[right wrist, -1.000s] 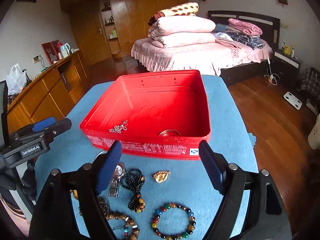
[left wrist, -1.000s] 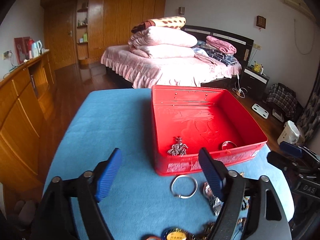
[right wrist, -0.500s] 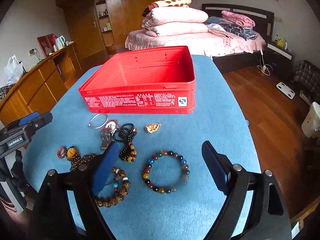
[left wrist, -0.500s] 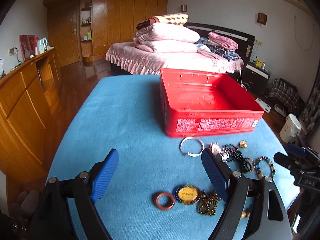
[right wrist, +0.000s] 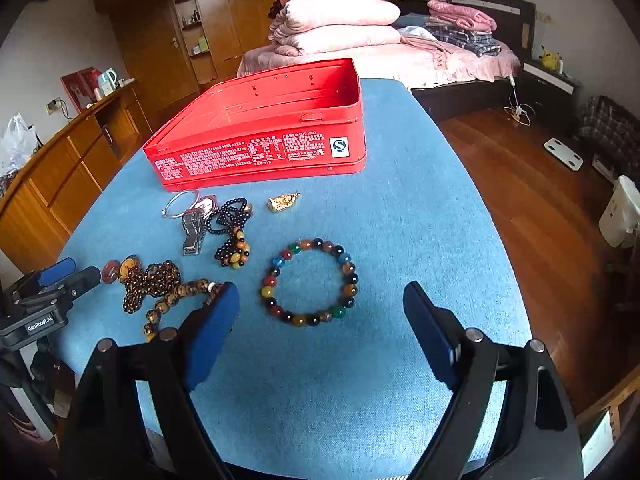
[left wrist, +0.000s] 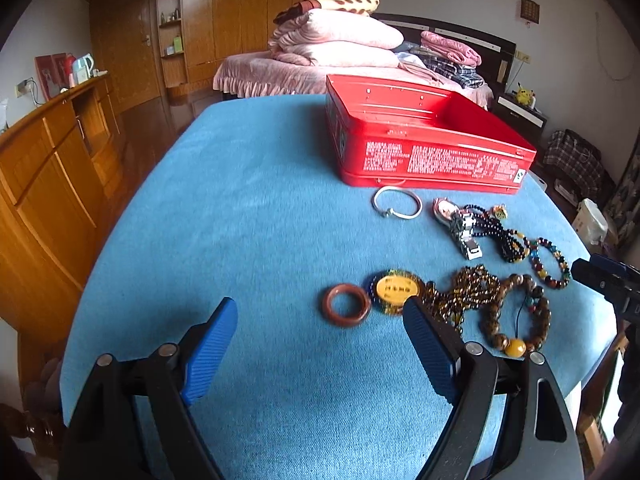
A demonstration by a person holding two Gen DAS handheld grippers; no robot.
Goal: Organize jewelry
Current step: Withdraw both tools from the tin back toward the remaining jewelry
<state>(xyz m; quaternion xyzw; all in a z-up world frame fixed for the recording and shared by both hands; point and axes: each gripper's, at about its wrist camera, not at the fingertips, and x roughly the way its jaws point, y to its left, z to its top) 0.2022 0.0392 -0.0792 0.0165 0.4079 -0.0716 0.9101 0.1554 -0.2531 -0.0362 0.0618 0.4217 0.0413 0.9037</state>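
Observation:
A red tin box stands open at the far side of the blue table. In front of it lie a silver bangle, a watch, black beads, a gold pendant, a brown ring, a yellow medallion, brown bead strands and a multicolour bead bracelet. My left gripper is open and empty, just short of the brown ring. My right gripper is open and empty, just short of the multicolour bracelet.
The table's blue cloth ends at a near edge close under both grippers. A wooden sideboard stands to the left, a bed behind the table, and wooden floor to the right.
Both grippers have pulled back from the red box and dropped lower, toward the table's near edge. The loose jewelry has come into full view. Both stay open and empty.

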